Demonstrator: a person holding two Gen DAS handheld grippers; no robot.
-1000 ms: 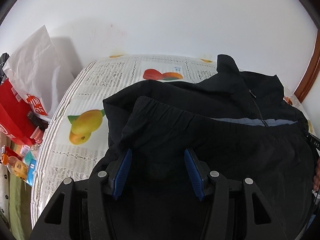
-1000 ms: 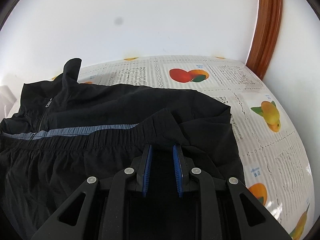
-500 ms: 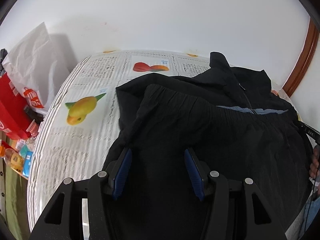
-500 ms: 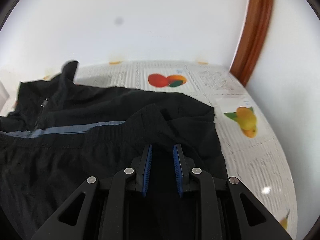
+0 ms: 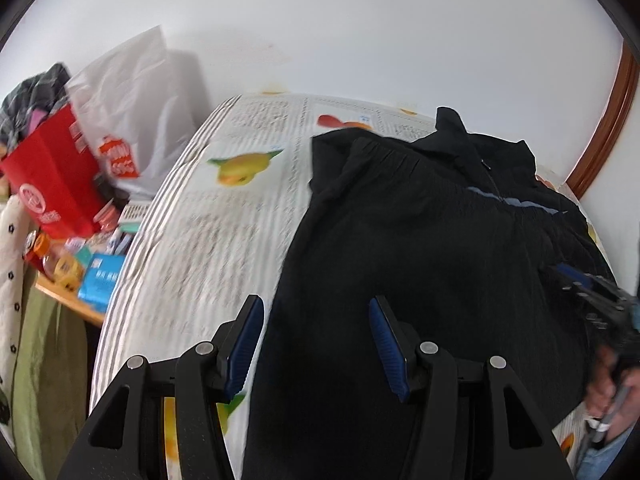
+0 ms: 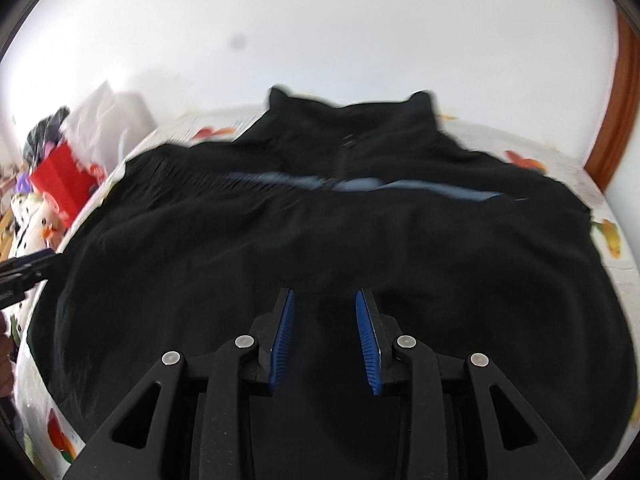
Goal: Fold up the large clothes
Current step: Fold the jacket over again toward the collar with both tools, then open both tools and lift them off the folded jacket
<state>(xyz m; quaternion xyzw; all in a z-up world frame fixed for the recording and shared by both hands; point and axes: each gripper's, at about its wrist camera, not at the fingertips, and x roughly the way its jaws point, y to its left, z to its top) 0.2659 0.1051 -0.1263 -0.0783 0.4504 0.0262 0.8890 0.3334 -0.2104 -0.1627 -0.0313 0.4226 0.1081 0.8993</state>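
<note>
With both sets of jaws parted and empty, right gripper (image 6: 325,340) just opening, left gripper (image 5: 316,346) apart over black jacket (image 6: 320,264) beneath on the bed (image 5: 224,240): risk of folded hem springing back, loose.

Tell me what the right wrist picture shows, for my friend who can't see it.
A black jacket with a grey stripe lies spread over a table covered in a fruit-print cloth. The right hand-held gripper, with blue pads, hovers open over the jacket's near edge, its jaws having just been opening with nothing pinched between them. A red bag sits at the left; the picture is blurred.
</note>
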